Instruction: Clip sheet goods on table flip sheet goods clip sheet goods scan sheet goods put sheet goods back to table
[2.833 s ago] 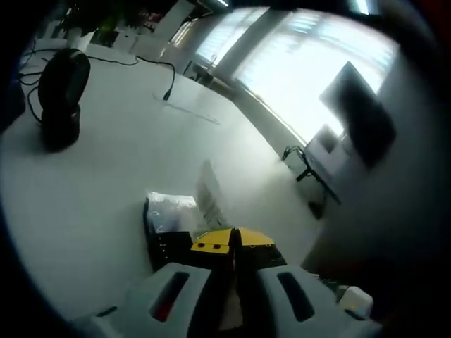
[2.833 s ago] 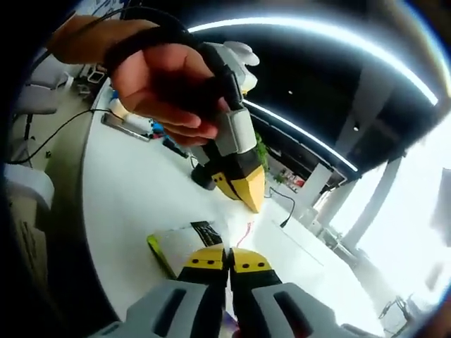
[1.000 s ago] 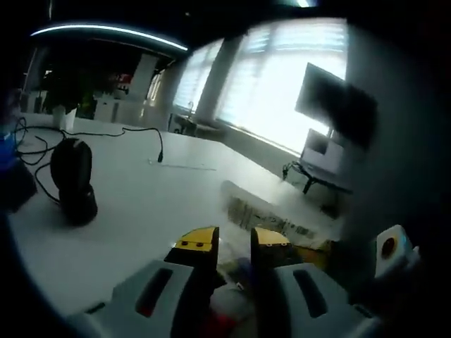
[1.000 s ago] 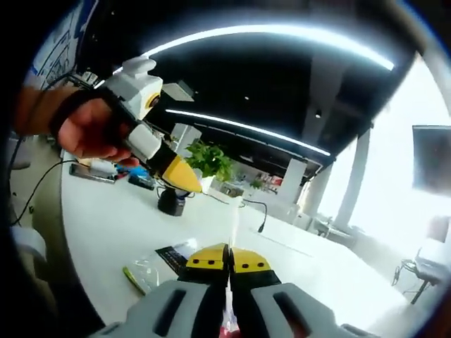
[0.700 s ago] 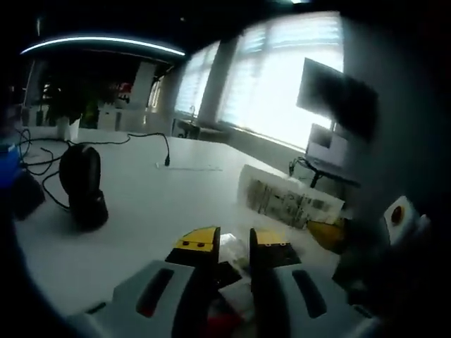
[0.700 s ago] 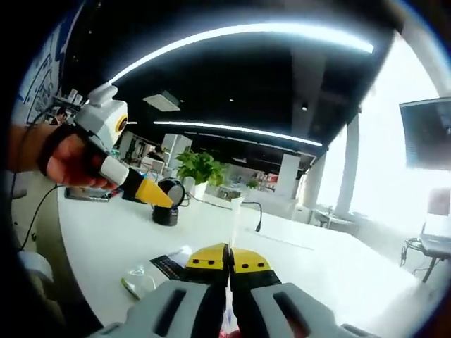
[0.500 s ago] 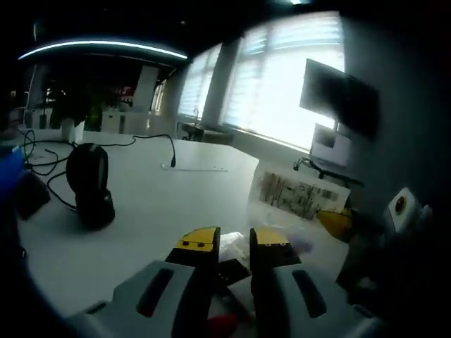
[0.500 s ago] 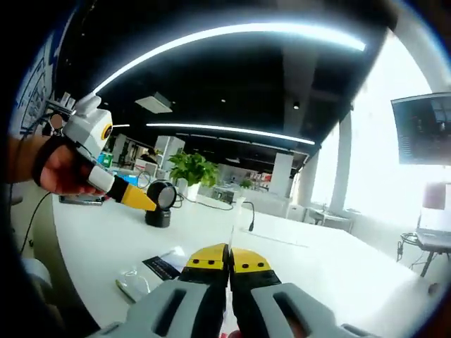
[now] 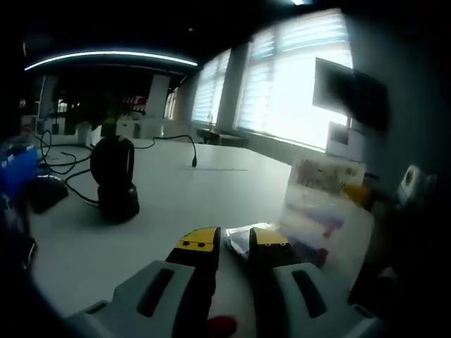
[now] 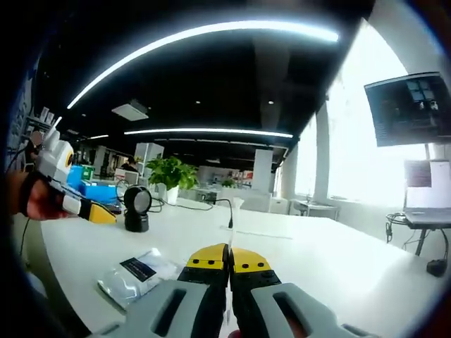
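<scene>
- Left gripper view: the sheet goods (image 9: 320, 204), a flat clear packet with printing on it, stand on edge in the air to the right of the left gripper (image 9: 233, 243) and a little ahead of it, held up by the right gripper (image 9: 366, 197), whose yellow tip meets the packet's far edge. The left gripper's jaws stand apart, with nothing between them. A second packet (image 9: 239, 238) lies flat on the table (image 9: 176, 190) just ahead of those jaws. The black scanner (image 9: 116, 179) stands toward the table's left side, well apart from the raised sheet.
- Right gripper view: the sheet goods (image 10: 232, 253) appear edge-on, a thin pale line rising from between the clenched jaws of the right gripper (image 10: 229, 259), so it is gripping the packet by its lower edge. The second packet (image 10: 137, 274) lies on the table (image 10: 331, 260) to the left of the jaws; the scanner (image 10: 137, 208) stands beyond it, near the table's far left edge, with the left gripper (image 10: 91, 210) beside it.
- The step in hand appears to be the scan. To do it well, the right gripper should keep its clamp firm, carry the sheet across to the scanner, and turn the printed face squarely toward the scanner's window rather than edge-on, holding it steady and clear of the cables.
</scene>
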Demonstrator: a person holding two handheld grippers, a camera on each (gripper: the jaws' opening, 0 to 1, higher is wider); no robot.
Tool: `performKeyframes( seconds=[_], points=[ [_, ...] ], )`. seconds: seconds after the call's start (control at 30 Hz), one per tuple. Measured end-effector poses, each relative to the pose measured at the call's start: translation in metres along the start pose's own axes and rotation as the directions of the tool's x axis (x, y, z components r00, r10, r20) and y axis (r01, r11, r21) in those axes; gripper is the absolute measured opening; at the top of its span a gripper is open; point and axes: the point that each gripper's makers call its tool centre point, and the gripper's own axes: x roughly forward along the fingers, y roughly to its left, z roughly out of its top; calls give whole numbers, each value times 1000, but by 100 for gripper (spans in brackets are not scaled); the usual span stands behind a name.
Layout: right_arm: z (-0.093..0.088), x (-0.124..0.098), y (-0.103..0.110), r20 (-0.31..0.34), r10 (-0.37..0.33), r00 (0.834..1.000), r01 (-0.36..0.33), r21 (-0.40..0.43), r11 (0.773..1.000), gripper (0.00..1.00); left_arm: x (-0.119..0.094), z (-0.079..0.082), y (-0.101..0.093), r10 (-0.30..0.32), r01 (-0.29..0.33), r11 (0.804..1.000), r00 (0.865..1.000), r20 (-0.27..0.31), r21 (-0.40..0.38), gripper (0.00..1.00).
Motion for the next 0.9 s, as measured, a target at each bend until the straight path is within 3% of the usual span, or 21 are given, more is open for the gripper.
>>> performKeyframes(
  seconds=[0.3,0.9],
  points=[
    [-4,-3,-15,9,-31,999,31,21,999,0,3,-23,10,24,-24,999,1000,-5,45,9],
    [-11,-9,-40,7,-106,994,105,69,992,0,1,-39,30,81,-82,989,997,18,121,9]
  ],
)
